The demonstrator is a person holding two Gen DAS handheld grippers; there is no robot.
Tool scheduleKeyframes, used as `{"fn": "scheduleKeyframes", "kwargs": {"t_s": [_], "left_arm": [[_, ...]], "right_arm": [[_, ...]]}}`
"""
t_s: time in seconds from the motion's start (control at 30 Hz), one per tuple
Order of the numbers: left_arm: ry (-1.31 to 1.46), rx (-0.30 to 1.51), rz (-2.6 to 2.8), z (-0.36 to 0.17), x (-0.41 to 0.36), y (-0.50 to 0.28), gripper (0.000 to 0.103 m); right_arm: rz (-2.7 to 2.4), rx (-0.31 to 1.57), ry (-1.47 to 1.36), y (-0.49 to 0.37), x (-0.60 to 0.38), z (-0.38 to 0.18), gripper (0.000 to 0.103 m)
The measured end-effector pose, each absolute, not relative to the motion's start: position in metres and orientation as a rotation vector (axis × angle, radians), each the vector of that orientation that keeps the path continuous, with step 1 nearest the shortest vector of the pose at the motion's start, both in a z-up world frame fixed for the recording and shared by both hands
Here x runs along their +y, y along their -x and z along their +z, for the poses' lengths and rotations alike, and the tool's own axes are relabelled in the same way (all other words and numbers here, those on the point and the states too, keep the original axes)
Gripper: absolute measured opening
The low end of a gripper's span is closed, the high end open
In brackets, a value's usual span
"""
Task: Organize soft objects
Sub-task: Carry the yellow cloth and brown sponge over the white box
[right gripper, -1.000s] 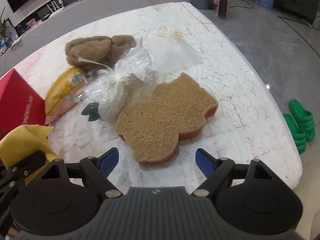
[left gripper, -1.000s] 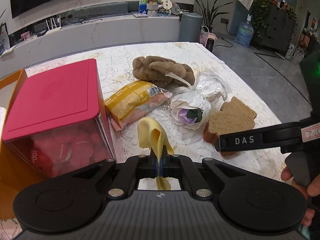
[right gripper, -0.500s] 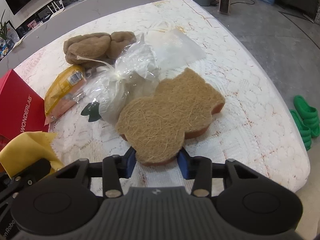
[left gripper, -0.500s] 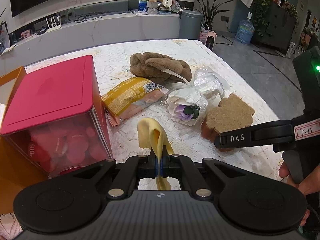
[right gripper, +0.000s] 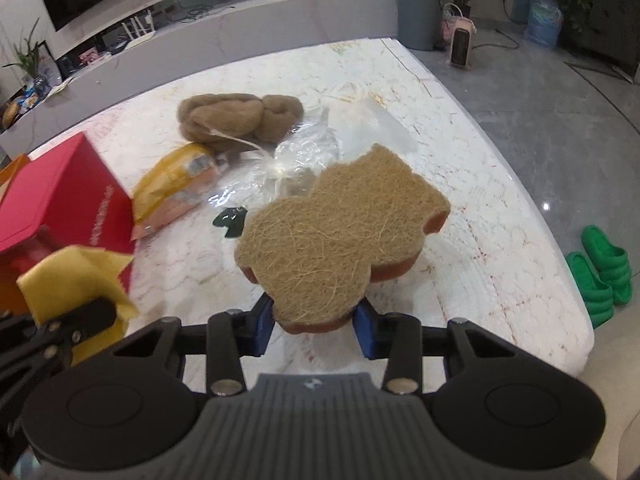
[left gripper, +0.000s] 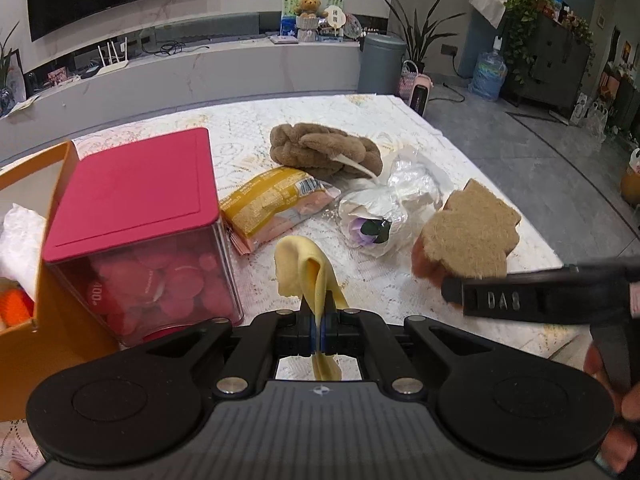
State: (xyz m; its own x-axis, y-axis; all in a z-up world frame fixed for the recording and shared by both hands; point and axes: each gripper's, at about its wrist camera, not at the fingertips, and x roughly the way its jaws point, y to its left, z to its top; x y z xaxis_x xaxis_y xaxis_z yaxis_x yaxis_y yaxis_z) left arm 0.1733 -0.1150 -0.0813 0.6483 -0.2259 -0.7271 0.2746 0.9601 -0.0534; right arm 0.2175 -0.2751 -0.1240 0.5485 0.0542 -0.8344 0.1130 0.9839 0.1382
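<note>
Starting at nine o'clock in the left wrist view, an orange box [left gripper: 60, 168] stands open at the table's edge with white crumpled paper inside, and just beside it sits a clear container with a red lid [left gripper: 132, 188], full of red rounds. The left gripper [left gripper: 320, 320] is clamped tight on a yellow cloth [left gripper: 308, 272], which rises out of the jaws and flops over at twelve o'clock of the fingers. Beyond it, toward one o'clock, lie a yellow snack packet [left gripper: 276, 200], a brown braided plush [left gripper: 324, 150] and a cellophane-wrapped flower [left gripper: 380, 220], all close together on the lace-covered table [left gripper: 248, 128]. At three o'clock the right gripper [right gripper: 316, 320], whose jaws have just been closing, pinches the near edge of a bear-shaped scrub sponge [right gripper: 340, 240] between its blue pads [right gripper: 262, 322]; the sponge looks lifted clear of the table, its far end hanging out in front. My worry is that grip: only a narrow lobe sits between the pads, and the soft sponge could squash, pivot and slip out on the way to the box. The trailing cloth could also snag the red lid, and with both hands heading for the same opening, the two tools may well bump each other.
</note>
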Motion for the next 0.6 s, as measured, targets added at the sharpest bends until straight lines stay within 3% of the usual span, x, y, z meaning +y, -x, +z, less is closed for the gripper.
{"fn": "scheduleKeyframes", "kwargs": {"t_s": [0.6], "left_arm": [[-0.019, 0.733, -0.263, -0.058, -0.077, -0.138, 0.002]], "right_arm": [[0.112, 0.926, -0.086, -0.143, -0.231, -0.098, 0.041]]}}
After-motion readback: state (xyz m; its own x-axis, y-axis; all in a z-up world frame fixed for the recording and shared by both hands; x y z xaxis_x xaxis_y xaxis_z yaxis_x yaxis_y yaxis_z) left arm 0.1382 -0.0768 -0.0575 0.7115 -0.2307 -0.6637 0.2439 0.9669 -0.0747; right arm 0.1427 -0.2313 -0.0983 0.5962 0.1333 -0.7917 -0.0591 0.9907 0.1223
